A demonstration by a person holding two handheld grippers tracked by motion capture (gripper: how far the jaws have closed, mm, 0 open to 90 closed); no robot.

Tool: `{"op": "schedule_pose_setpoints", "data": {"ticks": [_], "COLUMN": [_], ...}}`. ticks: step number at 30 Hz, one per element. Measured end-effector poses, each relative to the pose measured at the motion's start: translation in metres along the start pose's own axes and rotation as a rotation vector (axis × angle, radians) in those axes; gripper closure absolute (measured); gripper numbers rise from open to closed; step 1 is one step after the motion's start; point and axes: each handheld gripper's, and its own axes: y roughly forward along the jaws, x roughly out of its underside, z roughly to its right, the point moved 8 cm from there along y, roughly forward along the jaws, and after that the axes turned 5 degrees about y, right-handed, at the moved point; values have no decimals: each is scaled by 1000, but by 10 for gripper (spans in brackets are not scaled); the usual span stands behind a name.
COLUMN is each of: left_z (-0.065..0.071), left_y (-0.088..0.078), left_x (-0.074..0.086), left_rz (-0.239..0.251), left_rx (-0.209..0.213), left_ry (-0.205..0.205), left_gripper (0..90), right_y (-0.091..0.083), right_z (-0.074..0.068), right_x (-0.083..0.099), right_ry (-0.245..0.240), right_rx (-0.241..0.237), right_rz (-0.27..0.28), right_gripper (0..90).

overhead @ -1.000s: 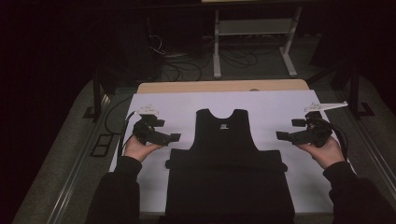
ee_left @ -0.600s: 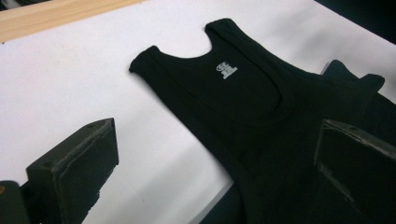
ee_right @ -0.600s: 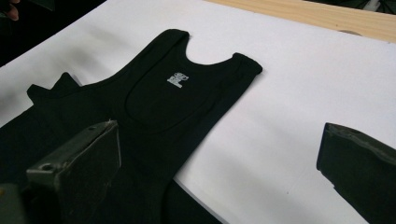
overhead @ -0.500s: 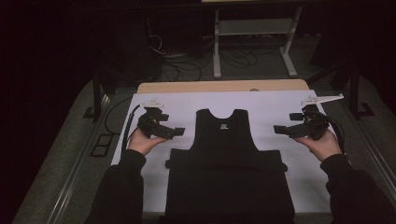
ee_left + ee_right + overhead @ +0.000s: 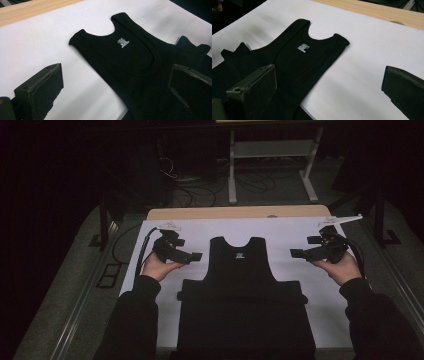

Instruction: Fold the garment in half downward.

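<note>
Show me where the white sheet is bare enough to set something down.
Bare strips of white sheet flank the black tank top, under the left gripper and right gripper, and run between its straps and the wooden edge. The middle is crowded.

Both arms are in dark, nearly black long sleeves (image 5: 132,320) running down to the wrists. The left gripper (image 5: 192,255) and right gripper (image 5: 298,253) are chunky black units, each trailing a black cable (image 5: 141,251) and topped with a pale grey three-cornered plate (image 5: 340,220). The jaws are blocky black slabs with small screw holes.
</note>
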Motion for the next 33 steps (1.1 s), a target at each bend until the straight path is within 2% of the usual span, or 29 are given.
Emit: {"op": "schedule_pose_setpoints", "data": {"ticks": [9, 17, 30, 33], "left_z": [-3, -7, -8, -8], "left_y": [14, 26, 46, 50], "left_x": [3, 1, -4, -5], "left_rz": [-8, -8, -30, -16], "left_rx": [12, 16, 22, 26], "left_ry": [-13, -28, -29, -41], "left_gripper": [0, 0, 0, 0], "right_y": [21, 30, 50, 56], "right_z": [0, 4, 5, 4], "right_x": [-2, -4, -13, -11], "right_ry": [-12, -1, 3, 2], "right_rx": [-1, 3, 1, -5], "right_rz": [-15, -27, -41, -48], "right_gripper": [0, 0, 0, 0]}}
